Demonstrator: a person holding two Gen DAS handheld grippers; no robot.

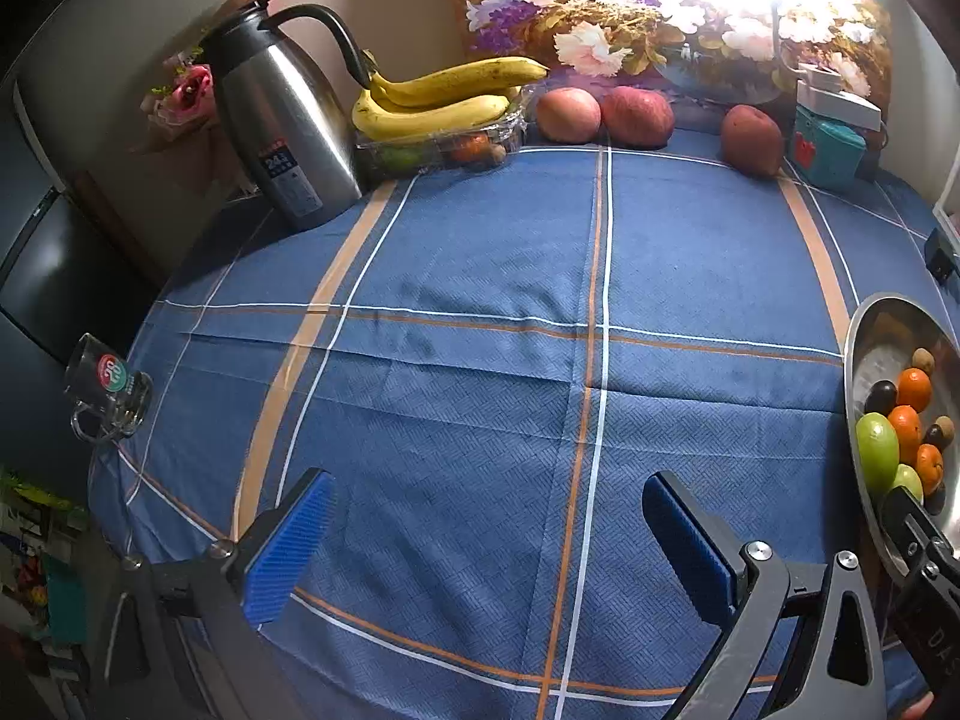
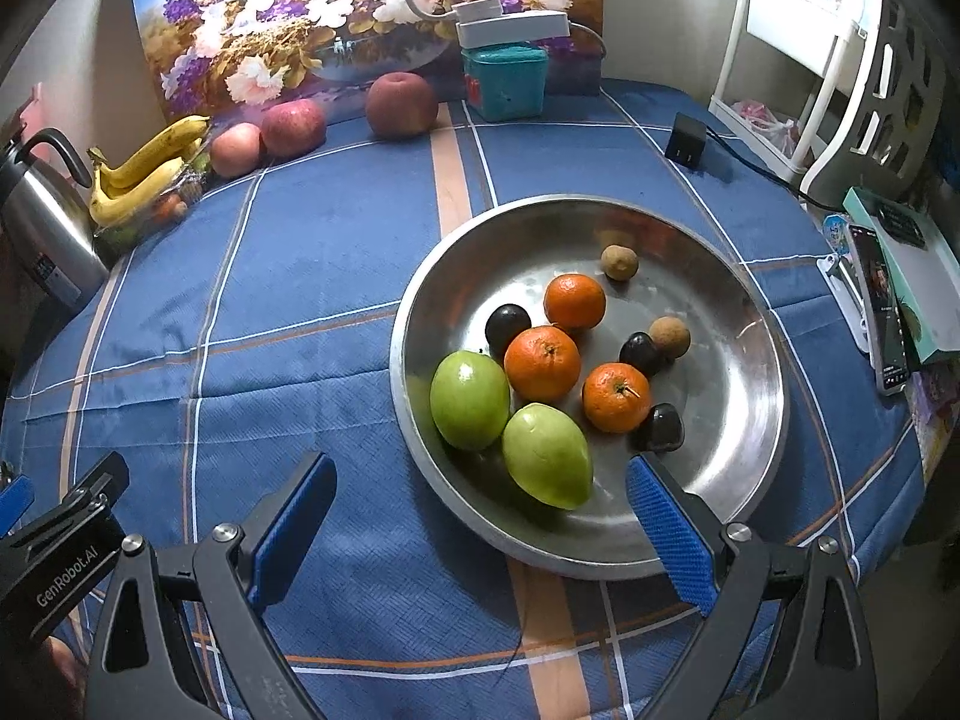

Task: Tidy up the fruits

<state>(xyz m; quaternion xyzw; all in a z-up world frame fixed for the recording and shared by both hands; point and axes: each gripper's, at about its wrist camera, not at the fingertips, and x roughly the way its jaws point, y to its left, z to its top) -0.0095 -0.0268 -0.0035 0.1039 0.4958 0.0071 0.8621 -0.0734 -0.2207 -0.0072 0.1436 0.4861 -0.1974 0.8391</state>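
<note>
A steel bowl [image 2: 744, 360] on the blue checked tablecloth holds two green fruits [image 2: 469, 399], three oranges [image 2: 542, 363], dark plums [image 2: 507, 326] and small brown fruits [image 2: 619, 262]. It also shows at the right edge of the left wrist view [image 1: 864, 324]. Bananas [image 1: 438, 99] lie on a clear box of fruit at the back, with three red apples [image 1: 637, 116] beside them. My left gripper [image 1: 486, 546] is open and empty over bare cloth. My right gripper [image 2: 480, 528] is open and empty, just in front of the bowl's near rim.
A steel thermos jug [image 1: 282, 132] stands at the back left. A glass mug [image 1: 111, 387] sits at the table's left edge. A teal box [image 2: 505, 81] and a black charger [image 2: 686, 141] are at the back. A phone [image 2: 879, 306] and boxes lie at the right edge.
</note>
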